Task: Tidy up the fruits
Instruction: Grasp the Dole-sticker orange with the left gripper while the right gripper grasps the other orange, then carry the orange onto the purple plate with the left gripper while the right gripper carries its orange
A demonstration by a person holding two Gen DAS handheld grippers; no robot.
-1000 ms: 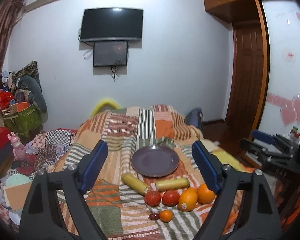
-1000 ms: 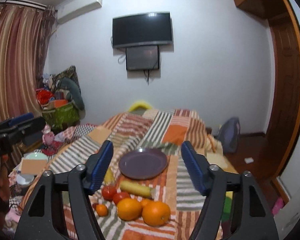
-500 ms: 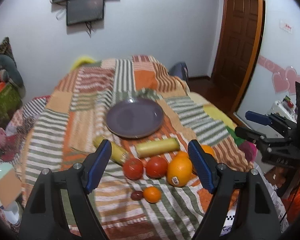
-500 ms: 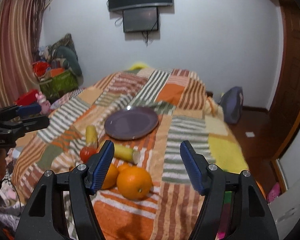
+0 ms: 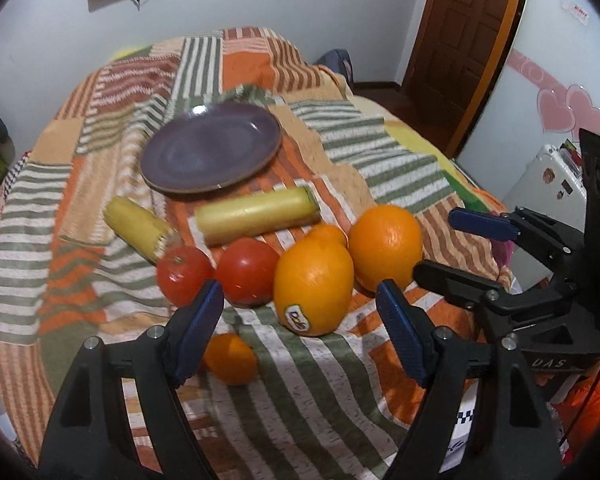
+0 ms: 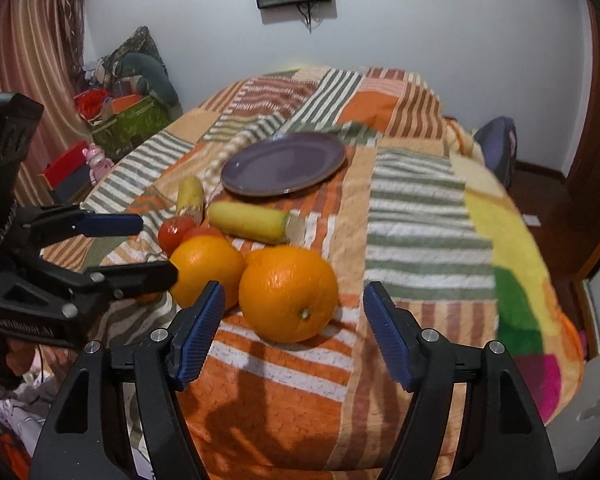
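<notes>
The fruit sits in a tight cluster on the patchwork bed (image 5: pixel 372 152), toward its near edge, with open blanket at 3 o'clock of it in the right wrist view and the purple plate (image 5: pixel 211 148) bare at 12 o'clock. Two yellow bananas (image 5: pixel 256 214) lie between plate and cluster. In the left wrist view the stickered orange (image 5: pixel 314 286) touches a tomato (image 5: pixel 247 270) at its 9 o'clock and a rounder orange (image 6: pixel 288 298) at its 2 o'clock; a small orange fruit behind them is mostly hidden. A small mandarin (image 5: pixel 230 358) is partly cut off by the left gripper's (image 5: pixel 300 312) fingers (image 5: pixel 200 320). That gripper hovers low over the stickered orange, fingers spread wide, pinching nothing. The right gripper (image 6: pixel 294 322) hangs just short of the rounder orange, fingers likewise spread and empty. The views are somewhat blurred.
</notes>
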